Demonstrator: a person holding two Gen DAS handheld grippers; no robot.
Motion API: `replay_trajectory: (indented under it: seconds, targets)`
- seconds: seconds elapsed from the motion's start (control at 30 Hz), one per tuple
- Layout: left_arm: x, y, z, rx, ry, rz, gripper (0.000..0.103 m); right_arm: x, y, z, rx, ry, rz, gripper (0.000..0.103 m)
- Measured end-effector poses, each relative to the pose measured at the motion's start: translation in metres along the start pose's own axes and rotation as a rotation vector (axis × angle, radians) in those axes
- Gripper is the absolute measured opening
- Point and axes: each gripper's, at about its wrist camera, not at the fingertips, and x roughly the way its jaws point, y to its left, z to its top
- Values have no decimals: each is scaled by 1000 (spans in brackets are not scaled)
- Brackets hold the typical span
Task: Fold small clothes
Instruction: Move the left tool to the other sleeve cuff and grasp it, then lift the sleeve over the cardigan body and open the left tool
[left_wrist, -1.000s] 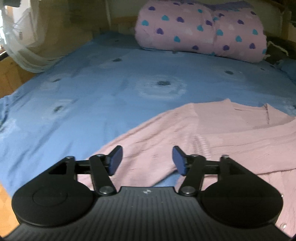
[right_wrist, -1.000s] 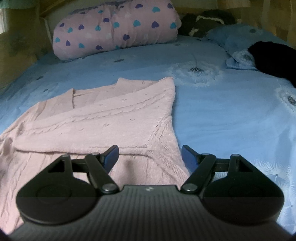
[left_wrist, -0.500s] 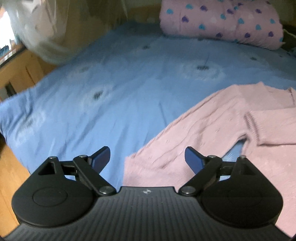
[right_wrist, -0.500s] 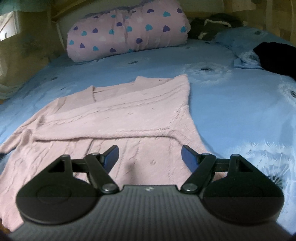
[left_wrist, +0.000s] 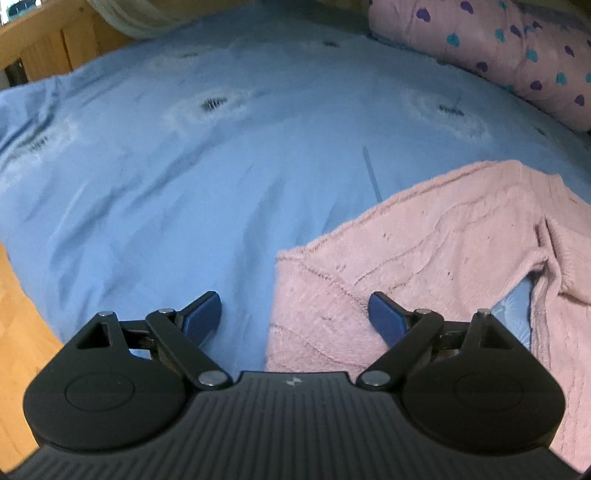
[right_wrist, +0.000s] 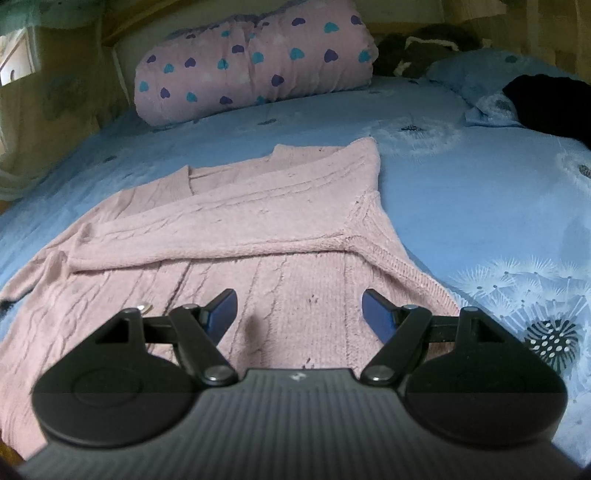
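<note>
One pink cardigan (right_wrist: 236, 236), blue bedsheet (right_wrist: 461, 206), part folded

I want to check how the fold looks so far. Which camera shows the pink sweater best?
The right wrist view: the pink knit sweater lies nearly whole, one sleeve folded across its body. The left wrist view catches only the other sleeve's end, with its cuff edge.

No readable text, number or brand name shows in either view. The only sign is a small pale emblem, two slanted marks side by side, at the front middle edge of the ribbed black body of the left gripper (left_wrist: 295, 314), and the same emblem in the same place on the right gripper (right_wrist: 299, 314); it is too small to read as letters.
</note>
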Motion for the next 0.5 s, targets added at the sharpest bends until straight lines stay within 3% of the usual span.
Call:
replay_trajectory:
  seconds: [0.1, 0.17, 0.2, 0.27, 0.33, 0.5]
  targets:
    - [4, 4, 1, -22, 0, -42, 80, 2, -1, -3, 4, 3, 0, 76]
    - [3, 2, 1, -20, -6, -102, 50, 1, -1, -4, 1, -2, -1, 76]
    - [1, 1, 1, -27, -5, -126, 45, 1, -1, -4, 1, -4, -1, 76]
    - [-2, -1, 3, -40, -3, -137, 23, 1, -2, -5, 3, -9, 1, 76]
    - [-8, -2, 6, -55, -10, -139, 15, 1, -3, -5, 11, -13, 6, 76]
    - [-29, 1, 17, -119, -56, -176, 13, 0, -9, -4, 41, -24, 23, 76]
